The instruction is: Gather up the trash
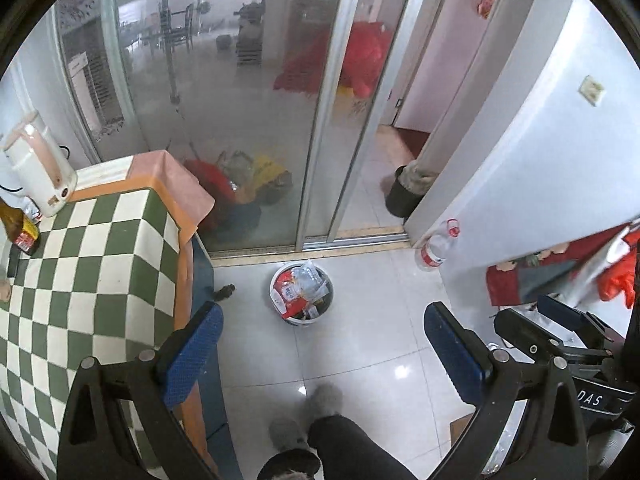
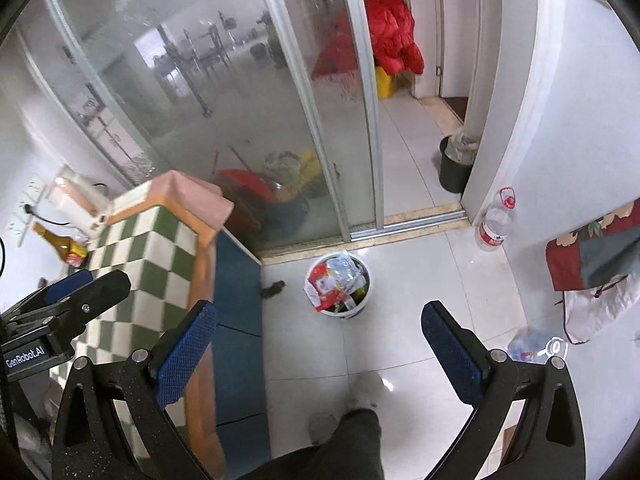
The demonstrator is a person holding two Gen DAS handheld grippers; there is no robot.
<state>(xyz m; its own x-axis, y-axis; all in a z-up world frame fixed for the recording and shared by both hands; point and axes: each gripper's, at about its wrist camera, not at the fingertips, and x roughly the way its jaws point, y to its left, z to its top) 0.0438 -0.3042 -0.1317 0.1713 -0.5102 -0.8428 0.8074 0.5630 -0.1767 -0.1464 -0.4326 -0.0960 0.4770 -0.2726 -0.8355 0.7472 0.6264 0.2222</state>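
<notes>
Here, in the left wrist view, the left gripper hangs high above the tiled floor with its blue pads spread wide and nothing between them. Well ahead of it a white bucket full of wrappers and bags stands on the floor near the track of the sliding glass door. A small dark scrap lies on the tiles between the bucket and the table with the checked cloth, and a plastic bottle stands against the white wall. The person's dark trouser leg shows at the bottom. In the right wrist view, the right gripper is likewise spread wide and empty, high above the floor; the bucket sits ahead of it, the scrap just beside the table's blue base, and a crushed clear bottle lies on the tiles near the right-hand finger. By my reading the task is at its approach stage: no trash is held. The next move calls for lowering one gripper toward a loose piece, likely the scrap or the crushed bottle, and closing on it before carrying it to the bucket.
</notes>
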